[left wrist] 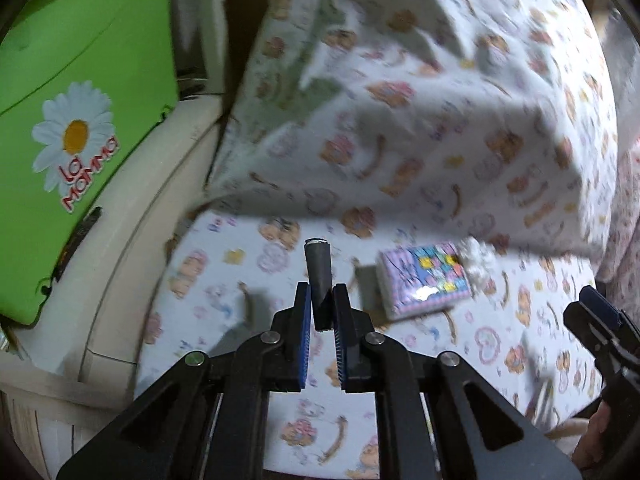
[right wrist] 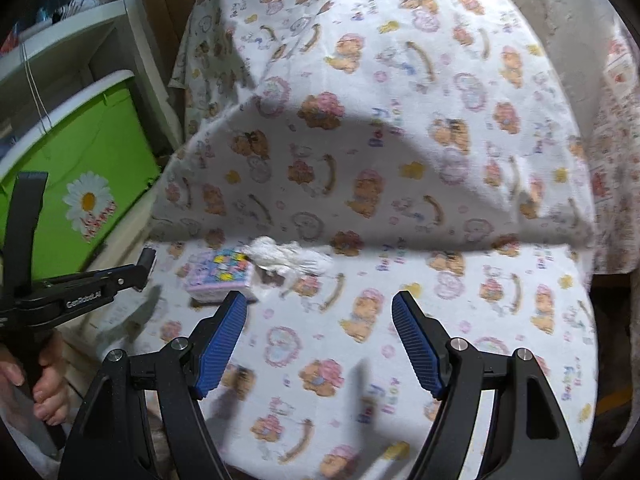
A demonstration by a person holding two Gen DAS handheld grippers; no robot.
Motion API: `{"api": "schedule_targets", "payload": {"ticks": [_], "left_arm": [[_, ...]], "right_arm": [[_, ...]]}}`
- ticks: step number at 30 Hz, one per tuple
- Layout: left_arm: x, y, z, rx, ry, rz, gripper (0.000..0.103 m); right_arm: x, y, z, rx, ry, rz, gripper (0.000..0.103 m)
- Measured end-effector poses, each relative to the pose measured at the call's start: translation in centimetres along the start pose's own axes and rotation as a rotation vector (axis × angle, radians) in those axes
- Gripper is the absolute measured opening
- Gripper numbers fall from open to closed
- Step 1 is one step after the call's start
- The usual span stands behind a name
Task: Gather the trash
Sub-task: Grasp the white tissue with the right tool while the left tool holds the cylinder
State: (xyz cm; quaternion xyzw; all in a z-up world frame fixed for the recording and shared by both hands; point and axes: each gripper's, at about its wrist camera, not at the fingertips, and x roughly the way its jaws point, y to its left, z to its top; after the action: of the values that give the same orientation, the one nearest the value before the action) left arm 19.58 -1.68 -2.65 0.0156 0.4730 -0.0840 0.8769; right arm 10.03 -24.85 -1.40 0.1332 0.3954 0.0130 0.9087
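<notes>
**Crumpled tissue ahead-left of the open right gripper; left gripper already loaded**

Crumpled white tissue (right wrist: 288, 258) on the bed sheet (right wrist: 400, 360), at the foot of the raised, sheet-covered mound (right wrist: 380, 120). Long axis roughly left to right across the right wrist view. Left end touching the small patterned tissue pack (right wrist: 218, 276). Position relative to the right gripper (right wrist: 319, 312): ahead and slightly left, near, fingers spread wide and holding nothing. Right gripper judged the nearer and the free one.

Left gripper (left wrist: 322, 304) clamped on a dark cylindrical item (left wrist: 318, 276), upright between the pads, metal cap at the top; likely collected trash, identity unclear. Same tissue in the left wrist view well to the right (left wrist: 478, 258).

Surface: soft printed cotton, bear and heart pattern, likely to bunch under the fingertips. Surroundings: green storage box (left wrist: 80, 120) with daisy print at the left, beside a cream bed frame (left wrist: 132, 240); shelving (right wrist: 60, 40) behind.
</notes>
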Motion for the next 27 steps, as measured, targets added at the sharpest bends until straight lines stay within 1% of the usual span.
{"api": "schedule_targets", "payload": {"ticks": [2,4,7,9,11,13,15,16,18,25,26,27], "left_arm": [[-0.1,0.7,0.3,-0.009,-0.017,0.035,0.010],[-0.1,1.1,0.4,-0.024,-0.024,0.053,0.010],[-0.2,1.6,0.5,-0.050,-0.018,0.031,0.010],[-0.2,1.8,0.6,-0.060,-0.020,0.031,0.010],[-0.1,1.7,0.7,-0.070,-0.015,0.025,0.010],[0.1,1.8,0.9,-0.082,-0.001,0.002,0.010],[0.3,1.7,1.2,-0.082,0.007,-0.019,0.010],[0.4,1.7,1.2,-0.078,0.004,-0.014,0.010],[0.4,1.5,1.3,-0.064,-0.005,0.007,0.010],[0.9,1.7,1.1,-0.053,0.007,0.020,0.010],[0.9,1.7,1.0,-0.051,0.007,0.021,0.010],[0.9,1.8,1.0,-0.049,0.008,0.022,0.010]], "right_arm": [[0.8,0.1,0.9,-0.001,0.009,0.035,0.078],[2.0,0.2,1.7,-0.009,0.044,0.063,0.078],[3.5,-0.2,2.4,0.034,0.065,0.092,0.078],[4.7,-0.6,2.9,0.076,0.087,0.118,0.078],[6.0,-1.0,3.4,0.131,0.113,0.161,0.078],[7.3,-1.3,3.7,0.211,0.136,0.210,0.078],[8.3,-1.6,3.7,0.279,0.142,0.226,0.078],[8.6,-1.5,3.7,0.291,0.139,0.223,0.078],[9.5,-1.0,3.7,0.281,0.147,0.179,0.078],[12.0,2.3,3.2,0.143,0.176,0.061,0.078],[12.1,2.6,3.1,0.131,0.176,0.041,0.073],[12.2,2.8,3.0,0.130,0.177,0.035,0.059]]}}
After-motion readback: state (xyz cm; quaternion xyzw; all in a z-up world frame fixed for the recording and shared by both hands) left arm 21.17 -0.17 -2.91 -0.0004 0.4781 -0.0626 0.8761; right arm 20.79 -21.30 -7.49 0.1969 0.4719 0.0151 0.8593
